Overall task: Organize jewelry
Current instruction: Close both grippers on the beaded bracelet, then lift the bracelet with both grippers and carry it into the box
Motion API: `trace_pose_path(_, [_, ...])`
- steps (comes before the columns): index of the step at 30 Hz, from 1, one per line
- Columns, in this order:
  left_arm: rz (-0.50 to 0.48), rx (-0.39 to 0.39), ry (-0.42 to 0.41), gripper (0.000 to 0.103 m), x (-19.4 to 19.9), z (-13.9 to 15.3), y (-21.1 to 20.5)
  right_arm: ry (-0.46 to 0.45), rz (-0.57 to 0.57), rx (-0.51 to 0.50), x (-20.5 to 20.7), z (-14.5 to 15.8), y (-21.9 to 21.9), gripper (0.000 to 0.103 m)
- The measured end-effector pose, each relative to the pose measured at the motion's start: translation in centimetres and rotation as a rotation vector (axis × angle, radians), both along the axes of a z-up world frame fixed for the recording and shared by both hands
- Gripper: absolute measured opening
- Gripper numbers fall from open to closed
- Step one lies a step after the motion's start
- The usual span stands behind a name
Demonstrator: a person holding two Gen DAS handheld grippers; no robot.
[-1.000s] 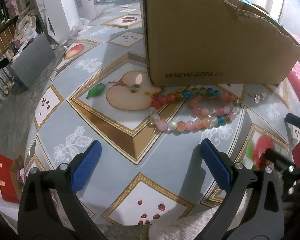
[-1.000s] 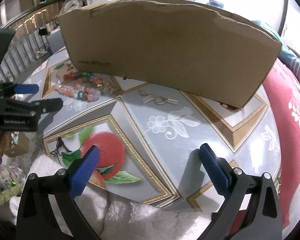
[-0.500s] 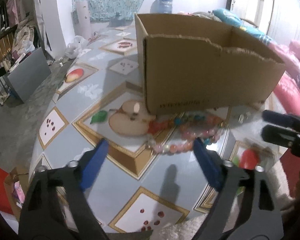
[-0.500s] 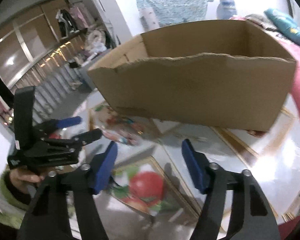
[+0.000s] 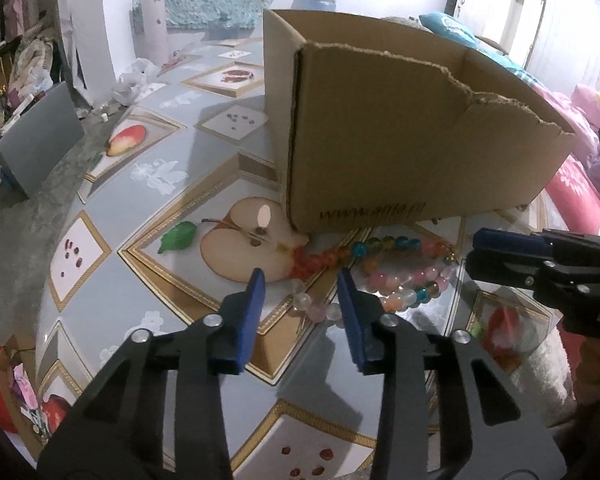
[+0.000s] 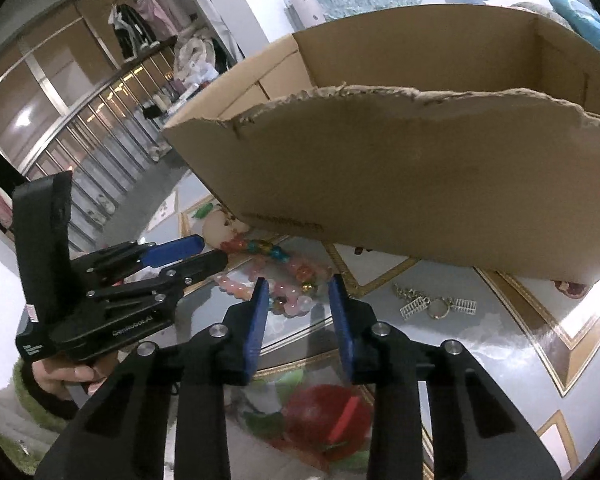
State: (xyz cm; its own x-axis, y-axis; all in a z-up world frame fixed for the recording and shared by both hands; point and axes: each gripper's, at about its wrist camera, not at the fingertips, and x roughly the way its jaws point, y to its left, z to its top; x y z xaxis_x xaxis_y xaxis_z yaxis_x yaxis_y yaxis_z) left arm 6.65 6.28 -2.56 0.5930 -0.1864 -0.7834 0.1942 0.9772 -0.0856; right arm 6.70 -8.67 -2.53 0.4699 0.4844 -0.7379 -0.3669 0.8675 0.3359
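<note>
Above the bead bracelets [image 5: 384, 268], both grippers tilted downward, left gripper [image 5: 300, 280] and right gripper [image 6: 296, 286] fingers narrowly apart, empty.

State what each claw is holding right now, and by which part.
Nothing is held. The left claw and right claw, both just narrowing, stand empty above the bead bracelets.

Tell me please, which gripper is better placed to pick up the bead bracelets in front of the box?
Probably the left gripper. Its jaws have been closing, nothing between them, and the bead bracelets lie just beyond its tips. The right gripper also aims there but comes in from the side, nearer the metal chain.
</note>
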Motion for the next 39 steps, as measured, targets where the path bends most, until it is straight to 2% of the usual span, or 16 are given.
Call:
trace_pose_path(9, [-0.011,-0.004,0.021,0.029,0.6,-0.5,-0.2,0.005,0.021,-0.076,0.9,-1.2,1.6,0.02])
trace_pose_path(10, [-0.013,0.001,0.02,0.028,0.7,-0.5,-0.2,0.012,0.024,-0.081,1.0,-1.4,1.7,0.016])
trace_pose_path(13, [-0.016,0.017,0.013,0.021,0.6,-0.6,-0.4,0.009,0.03,-0.08,0.9,-1.3,1.6,0.011])
trace_pose_path(14, [-0.019,0.02,0.011,0.016,0.6,-0.6,-0.4,0.004,0.03,-0.081,0.9,-1.2,1.6,0.01])
trace_pose_path(16, [-0.02,0.021,0.01,0.01,0.7,-0.6,-0.4,-0.003,0.03,-0.076,0.7,-1.1,1.6,0.01])
trace_pose_path(22, [-0.032,-0.017,-0.011,0.008,0.1,0.3,-0.2,-0.03,0.044,-0.037,0.2,-0.1,1.5,0.01])
trace_pose_path(33, [-0.079,-0.113,-0.09,0.008,-2.6,5.1,-0.7,-0.13,0.082,0.015,-2.4,3.5,0.7,0.01])
trace_pose_path(39, [-0.116,-0.199,-0.176,0.008,-3.8,10.4,-0.3,-0.234,0.103,0.054,-3.6,7.8,-0.5,0.01])
